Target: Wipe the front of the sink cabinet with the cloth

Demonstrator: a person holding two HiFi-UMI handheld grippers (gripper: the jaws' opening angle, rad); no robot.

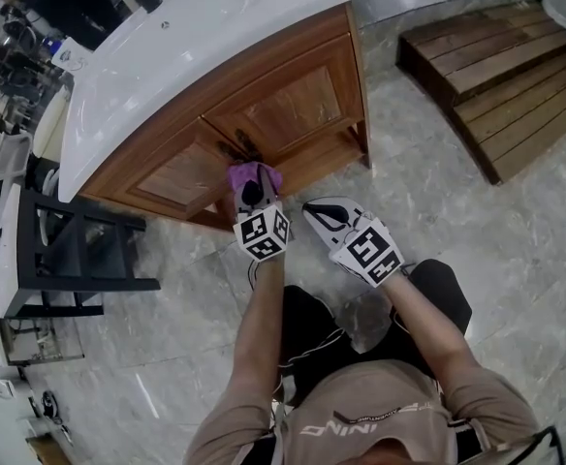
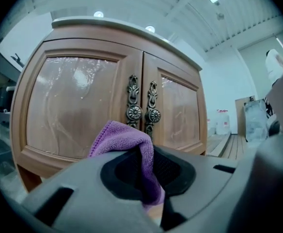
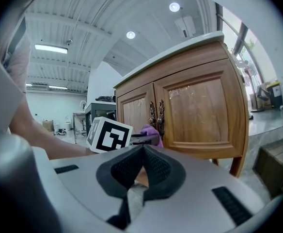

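Note:
A wooden sink cabinet (image 1: 264,114) with two doors and ornate metal handles (image 2: 142,111) stands under a white countertop. A purple cloth (image 1: 253,175) is pinched in my left gripper (image 1: 252,194), held just in front of the cabinet's door handles; in the left gripper view the cloth (image 2: 132,147) drapes between the jaws. My right gripper (image 1: 324,213) hovers to the right of it above the floor, jaws together with nothing in them. The right gripper view shows the left gripper's marker cube (image 3: 108,134) and the cloth (image 3: 151,131) beside the cabinet (image 3: 199,106).
A black-framed stand (image 1: 60,250) sits left of the cabinet. A wooden step platform (image 1: 496,66) lies at the upper right on the marble floor (image 1: 457,201). The person's knees and arms fill the lower middle of the head view.

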